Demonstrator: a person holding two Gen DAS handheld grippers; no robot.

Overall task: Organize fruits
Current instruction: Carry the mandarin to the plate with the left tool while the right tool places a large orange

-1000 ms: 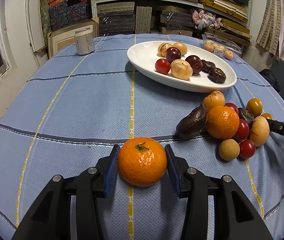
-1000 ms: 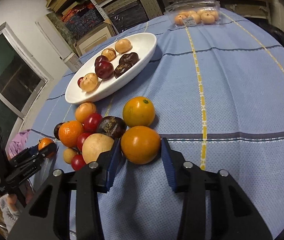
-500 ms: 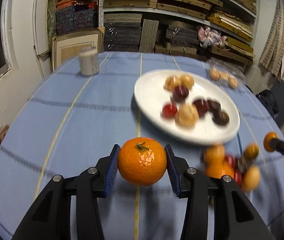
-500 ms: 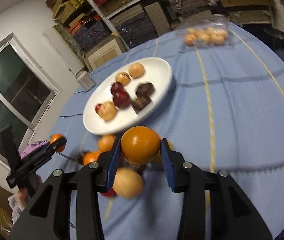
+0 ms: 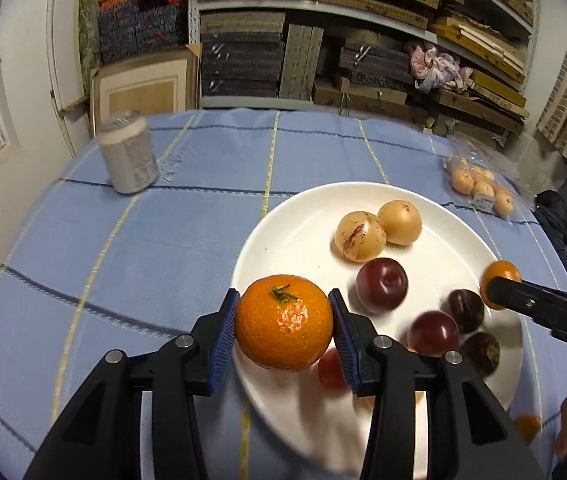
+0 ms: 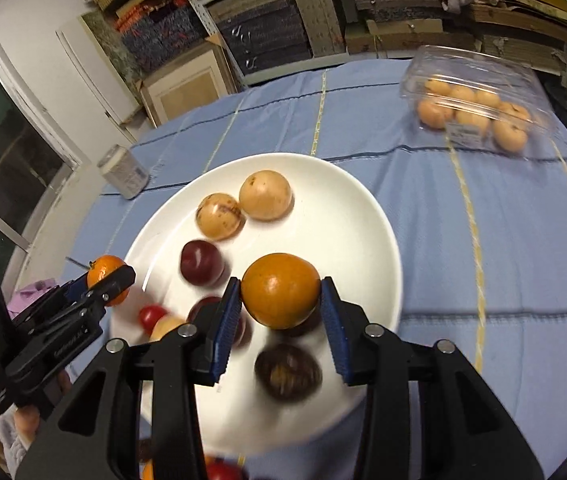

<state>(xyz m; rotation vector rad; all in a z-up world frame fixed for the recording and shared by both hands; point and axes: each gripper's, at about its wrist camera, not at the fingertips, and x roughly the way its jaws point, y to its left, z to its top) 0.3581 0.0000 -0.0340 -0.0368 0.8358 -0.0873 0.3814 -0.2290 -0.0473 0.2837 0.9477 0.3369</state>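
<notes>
Orange mandarin [image 5: 283,322] pinched in left tool [image 5: 283,330], smooth orange [image 6: 280,290] in right tool [image 6: 280,320], above white plate [image 5: 307,232].

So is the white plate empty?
No, the white plate already has tan, dark red and brown fruits lying on it.

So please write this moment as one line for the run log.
left gripper: shut on stemmed orange mandarin | right gripper: shut on smooth orange fruit | both above white oval plate
</notes>
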